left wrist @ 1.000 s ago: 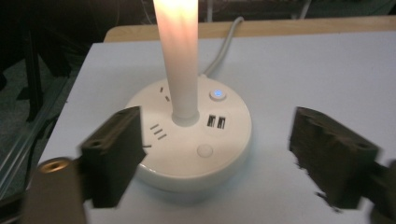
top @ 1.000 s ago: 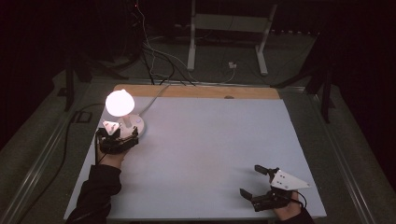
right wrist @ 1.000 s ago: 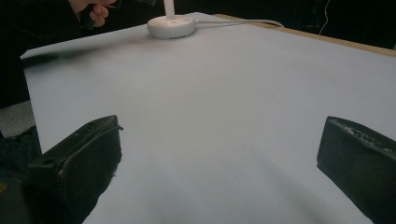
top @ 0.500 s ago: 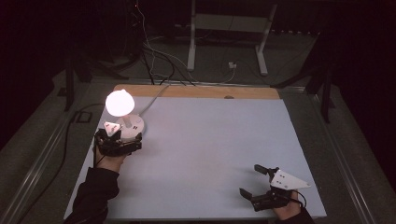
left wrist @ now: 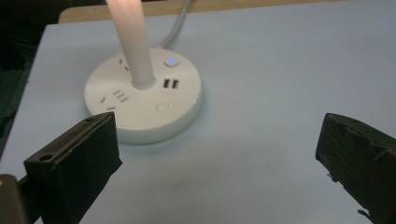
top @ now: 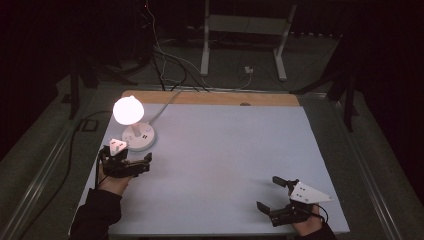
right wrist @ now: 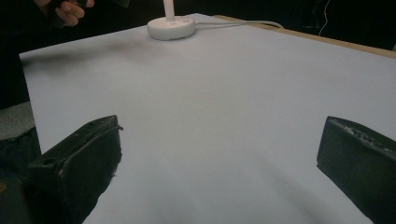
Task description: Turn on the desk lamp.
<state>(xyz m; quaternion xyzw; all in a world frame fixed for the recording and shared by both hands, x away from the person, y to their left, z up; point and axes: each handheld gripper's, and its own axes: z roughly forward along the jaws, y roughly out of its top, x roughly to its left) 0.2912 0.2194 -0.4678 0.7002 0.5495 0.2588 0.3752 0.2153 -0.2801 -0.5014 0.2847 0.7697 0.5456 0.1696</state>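
Observation:
A small desk lamp stands at the table's far left, its round globe [top: 128, 110] lit, on a white disc base [top: 139, 137] with sockets and a blue-lit button [left wrist: 171, 61]. My left gripper [top: 126, 154] sits just in front of that base [left wrist: 144, 98], apart from it. Its jaws have just been opening and now stand open, with nothing between them [left wrist: 219, 126]. My right gripper [top: 269, 193] rests near the front right corner, open and empty [right wrist: 219, 126], facing the far-off lamp base [right wrist: 171, 27].
A white sheet [top: 220, 150] covers the table, with a wooden strip [top: 210, 98] showing along its far edge. The lamp's cable [top: 165, 107] runs off the back. Beyond the table are a dark floor, loose cables and a metal stand [top: 245, 30].
My left gripper has drawn back from the lamp base toward the near edge, and its jaws have spread wider. The right gripper has stayed put.

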